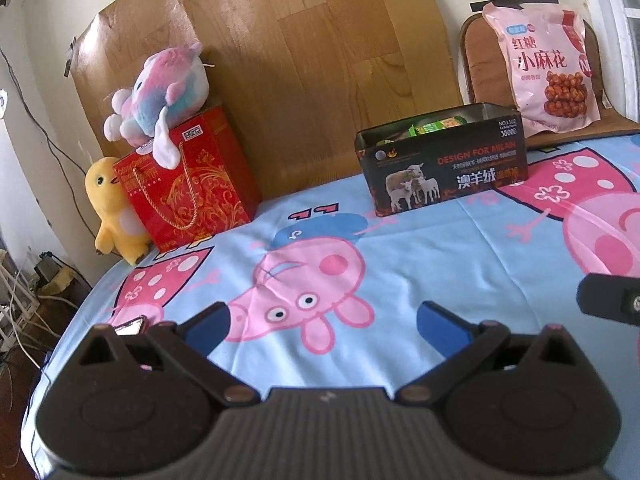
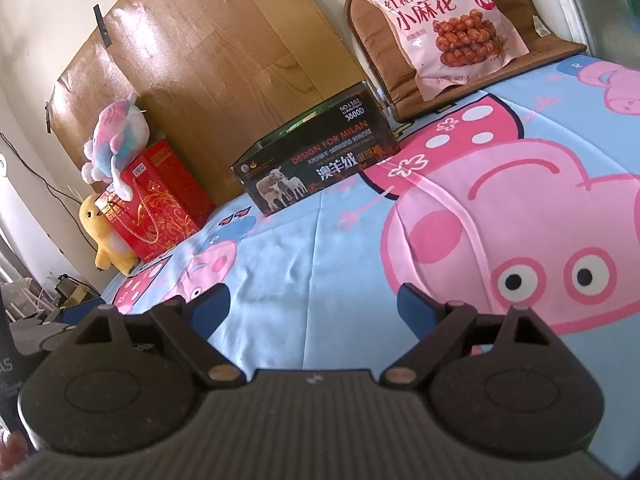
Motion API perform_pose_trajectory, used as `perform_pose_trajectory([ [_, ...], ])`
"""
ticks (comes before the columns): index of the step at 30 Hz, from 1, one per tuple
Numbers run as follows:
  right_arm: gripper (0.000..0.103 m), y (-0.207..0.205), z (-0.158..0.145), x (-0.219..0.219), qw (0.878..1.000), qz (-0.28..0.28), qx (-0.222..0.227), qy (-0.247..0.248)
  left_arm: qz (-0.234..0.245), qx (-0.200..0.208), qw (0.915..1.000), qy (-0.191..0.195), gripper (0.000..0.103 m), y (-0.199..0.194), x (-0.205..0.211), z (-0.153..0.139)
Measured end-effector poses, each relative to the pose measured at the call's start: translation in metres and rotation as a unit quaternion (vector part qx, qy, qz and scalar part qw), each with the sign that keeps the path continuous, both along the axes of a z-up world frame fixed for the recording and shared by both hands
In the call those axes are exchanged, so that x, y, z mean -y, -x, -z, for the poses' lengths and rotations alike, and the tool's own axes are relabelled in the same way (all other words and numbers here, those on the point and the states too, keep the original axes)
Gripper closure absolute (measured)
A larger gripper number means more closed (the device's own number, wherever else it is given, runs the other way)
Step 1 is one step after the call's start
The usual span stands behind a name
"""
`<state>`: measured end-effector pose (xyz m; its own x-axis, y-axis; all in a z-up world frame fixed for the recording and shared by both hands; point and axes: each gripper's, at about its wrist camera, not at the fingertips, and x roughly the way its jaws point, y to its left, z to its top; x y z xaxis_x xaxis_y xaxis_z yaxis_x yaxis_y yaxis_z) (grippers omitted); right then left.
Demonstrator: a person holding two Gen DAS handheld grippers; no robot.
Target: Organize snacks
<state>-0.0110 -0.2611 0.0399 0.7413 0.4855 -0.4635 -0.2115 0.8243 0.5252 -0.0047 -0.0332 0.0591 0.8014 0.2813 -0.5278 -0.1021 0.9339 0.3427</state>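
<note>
A black open-topped box (image 1: 444,164) (image 2: 320,160) with sheep printed on its side stands at the back of the table; green snack packets (image 1: 436,124) show inside it. A large pink snack bag (image 1: 548,68) (image 2: 440,24) leans against a chair back behind the box. My left gripper (image 1: 324,320) hovers open over the cartoon tablecloth, well short of the box, with nothing between its blue pads. My right gripper (image 2: 314,304) is likewise open and empty, low over the cloth. A dark part of the right gripper (image 1: 612,300) shows at the left view's right edge.
A red gift bag (image 1: 192,184) (image 2: 156,200) with a pastel plush toy (image 1: 160,92) (image 2: 112,136) on top stands at the back left, a yellow plush chick (image 1: 112,212) (image 2: 104,236) beside it. A wooden board (image 1: 300,60) leans on the wall. The table edge (image 1: 80,300) drops off at left.
</note>
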Motion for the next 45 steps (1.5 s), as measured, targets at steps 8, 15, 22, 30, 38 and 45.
perform_pose_trajectory([
  [8, 0.010, -0.001, 0.000, 0.002, 1.000, 0.001, 0.000, -0.001, 0.008, -0.002, 0.9998, 0.018, 0.000, 0.000, -0.002, -0.002],
  [15, 0.010, 0.000, -0.001, 0.000, 1.000, 0.000, 0.004, 0.003, 0.030, -0.001, 0.9974, 0.065, 0.000, 0.004, -0.007, -0.006],
  [22, 0.010, 0.001, -0.003, -0.002, 1.000, 0.006, 0.014, 0.012, 0.043, 0.008, 0.9951, 0.089, 0.000, 0.008, -0.010, -0.013],
  [30, 0.010, 0.003, -0.004, -0.003, 0.999, 0.010, 0.023, 0.019, 0.036, 0.008, 0.9957, 0.085, 0.000, 0.007, -0.010, -0.012],
  [38, 0.010, 0.002, -0.002, -0.005, 1.000, 0.008, 0.018, 0.020, 0.012, 0.013, 0.9983, 0.055, 0.000, 0.006, -0.010, -0.008],
  [45, 0.010, 0.001, 0.000, -0.005, 1.000, 0.009, 0.014, 0.020, 0.001, 0.001, 0.9986, 0.053, 0.000, 0.001, -0.013, -0.002],
])
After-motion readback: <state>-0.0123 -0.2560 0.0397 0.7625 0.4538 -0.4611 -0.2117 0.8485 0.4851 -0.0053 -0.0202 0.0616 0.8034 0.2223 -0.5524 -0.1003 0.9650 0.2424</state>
